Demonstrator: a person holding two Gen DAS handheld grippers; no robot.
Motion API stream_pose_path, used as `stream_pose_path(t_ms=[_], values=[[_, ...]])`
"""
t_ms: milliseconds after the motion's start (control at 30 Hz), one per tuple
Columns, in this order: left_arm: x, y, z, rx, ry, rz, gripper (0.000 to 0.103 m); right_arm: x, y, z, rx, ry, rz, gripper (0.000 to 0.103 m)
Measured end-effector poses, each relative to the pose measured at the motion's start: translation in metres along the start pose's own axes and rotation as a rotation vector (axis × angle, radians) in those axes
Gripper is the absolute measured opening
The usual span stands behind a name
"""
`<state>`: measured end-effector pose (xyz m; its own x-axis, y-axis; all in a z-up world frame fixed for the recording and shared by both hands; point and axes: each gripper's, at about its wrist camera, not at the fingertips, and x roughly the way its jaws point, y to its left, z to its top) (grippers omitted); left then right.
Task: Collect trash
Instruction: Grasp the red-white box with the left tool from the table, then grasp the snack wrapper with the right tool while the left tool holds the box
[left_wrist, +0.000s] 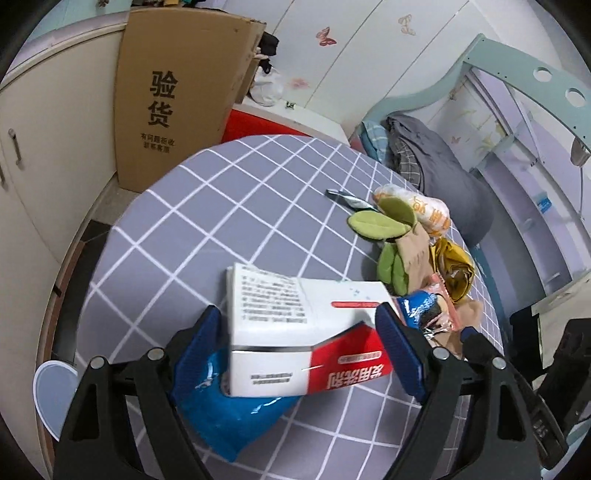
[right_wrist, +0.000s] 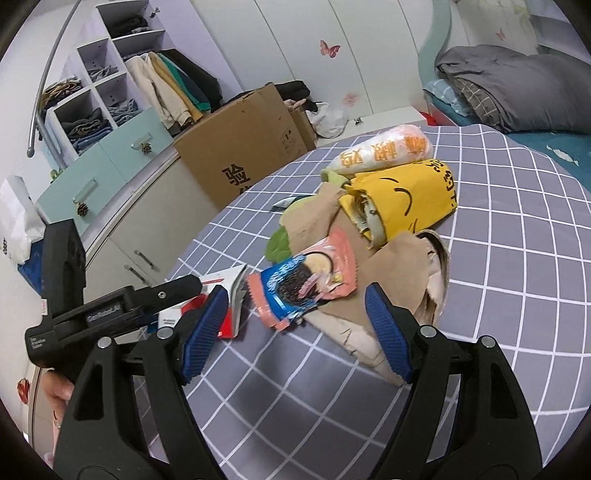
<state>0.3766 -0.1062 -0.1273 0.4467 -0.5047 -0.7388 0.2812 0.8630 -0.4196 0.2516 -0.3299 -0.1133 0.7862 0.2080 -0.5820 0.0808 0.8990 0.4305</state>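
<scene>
Fingers wide on both my left gripper, straddling the red-and-white box, and right gripper, facing the snack wrapper; nothing collected yet.

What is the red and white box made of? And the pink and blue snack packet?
The red and white box looks like thin printed cardboard: flat faces, sharp folded edges. The snack packet looks like glossy plastic film: crinkled, shiny, with zigzag sealed ends.
</scene>
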Motion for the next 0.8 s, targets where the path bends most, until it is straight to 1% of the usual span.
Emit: stream_pose_path(t_ms=[67,100,133,167,200,233,267,333,400,533,600,667,733,800], values=[[0.001,-0.005,-0.002,0.025,-0.002,0.019,0.071,0.0,-0.003,0.002,0.007,-0.005,-0.009,0.075],[0.001,-0.007,-0.003,0.036,-0.001,0.025,0.062,0.001,-0.003,0.003,0.007,-0.005,-0.012,0.075],[0.002,-0.009,-0.005,0.046,0.0,0.01,0.055,0.0,-0.003,0.004,0.003,-0.008,-0.019,0.075],[0.001,-0.01,-0.006,0.046,-0.006,0.01,0.054,0.0,-0.003,0.005,0.0,-0.012,-0.024,0.075],[-0.001,-0.009,-0.006,0.042,-0.017,0.01,0.051,-0.001,-0.003,0.005,-0.005,-0.013,-0.029,0.075],[-0.003,-0.008,-0.005,0.032,-0.025,-0.001,0.045,-0.001,-0.002,0.006,-0.011,-0.014,-0.036,0.075],[-0.006,-0.007,-0.005,0.021,-0.031,-0.015,0.042,-0.001,-0.001,0.007,-0.019,-0.015,-0.039,0.075],[-0.012,-0.004,-0.005,0.0,-0.041,-0.049,0.032,-0.002,0.002,0.008,-0.036,-0.018,-0.048,0.075],[-0.021,-0.004,-0.006,-0.011,-0.063,-0.087,0.026,-0.001,0.006,0.009,-0.057,-0.017,-0.058,0.075],[-0.036,-0.008,-0.007,-0.016,-0.11,-0.129,0.016,0.009,0.017,0.01,-0.102,0.002,-0.089,0.075],[-0.048,-0.013,-0.007,-0.015,-0.152,-0.162,0.012,0.017,0.023,0.009,-0.127,0.022,-0.105,0.075],[-0.06,-0.018,-0.007,0.0,-0.196,-0.149,0.012,0.023,0.029,0.006,-0.16,0.034,-0.135,0.075],[-0.071,-0.021,-0.006,0.013,-0.235,-0.148,0.012,0.031,0.035,0.004,-0.198,0.047,-0.154,0.079],[-0.083,-0.024,-0.007,0.03,-0.281,-0.117,0.012,0.039,0.042,0.004,-0.246,0.054,-0.198,0.081]])
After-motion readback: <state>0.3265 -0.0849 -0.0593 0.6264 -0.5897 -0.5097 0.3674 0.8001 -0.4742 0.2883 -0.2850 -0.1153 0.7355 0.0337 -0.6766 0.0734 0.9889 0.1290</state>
